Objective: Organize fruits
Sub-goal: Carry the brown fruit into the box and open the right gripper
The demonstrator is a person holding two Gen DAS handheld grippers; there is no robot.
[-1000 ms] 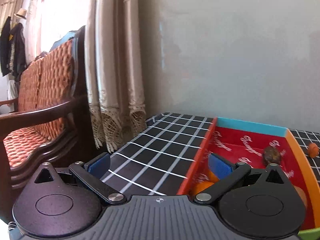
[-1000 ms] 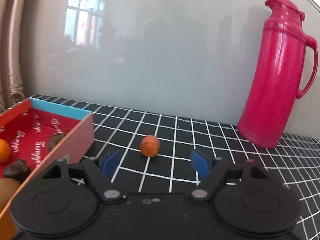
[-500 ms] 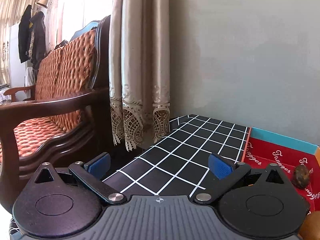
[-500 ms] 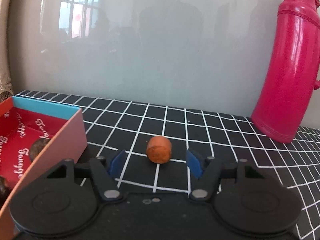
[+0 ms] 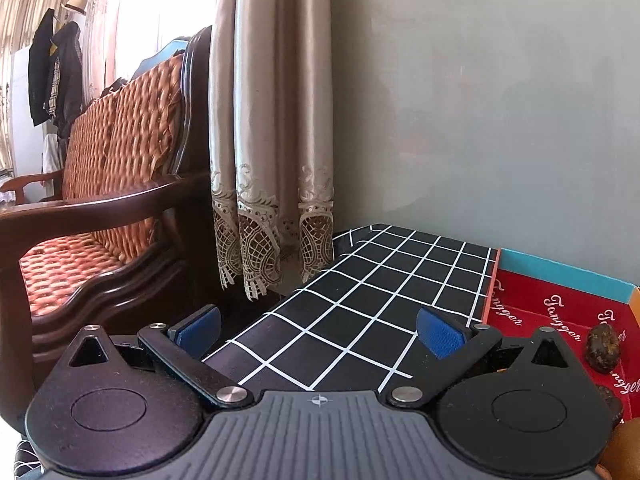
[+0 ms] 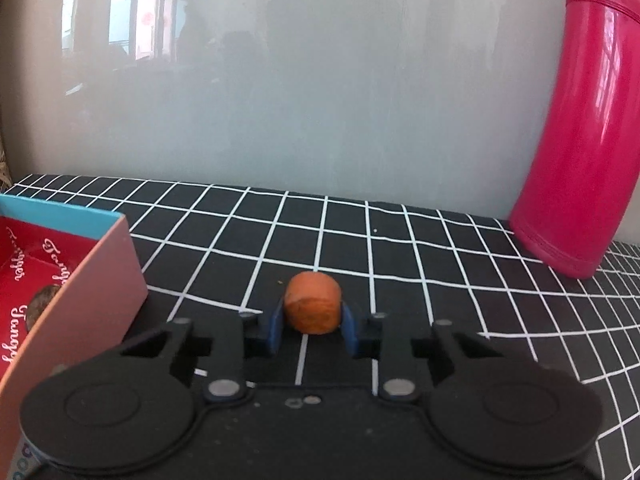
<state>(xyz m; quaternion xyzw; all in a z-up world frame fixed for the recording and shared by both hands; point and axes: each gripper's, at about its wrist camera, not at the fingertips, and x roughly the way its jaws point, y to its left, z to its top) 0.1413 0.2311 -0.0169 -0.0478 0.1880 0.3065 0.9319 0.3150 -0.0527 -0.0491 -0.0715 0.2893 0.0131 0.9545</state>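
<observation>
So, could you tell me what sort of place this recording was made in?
Most likely a home living room: a wooden settee with woven cushions, lace-hemmed curtains, coats on a stand, and a pink thermos on the checked tablecloth.

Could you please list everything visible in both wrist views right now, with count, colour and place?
orange fruit piece: one, orange, on the tablecloth between the right gripper's pads.
box: one, red inside with a blue far wall and pinkish side, left of the fruit piece.
dark fruits: at least two, brown, inside the box.
thermos: one, pink, standing at the right by the wall.
tablecloth: one, black with a white grid, covering the table.
curtain: one, beige with lace hem, left of the table.
bench: one, dark wood with orange cushions, far left.
left gripper: one, black with blue pads, open over the tablecloth.
right gripper: one, black with blue pads, closed on the fruit piece.
</observation>
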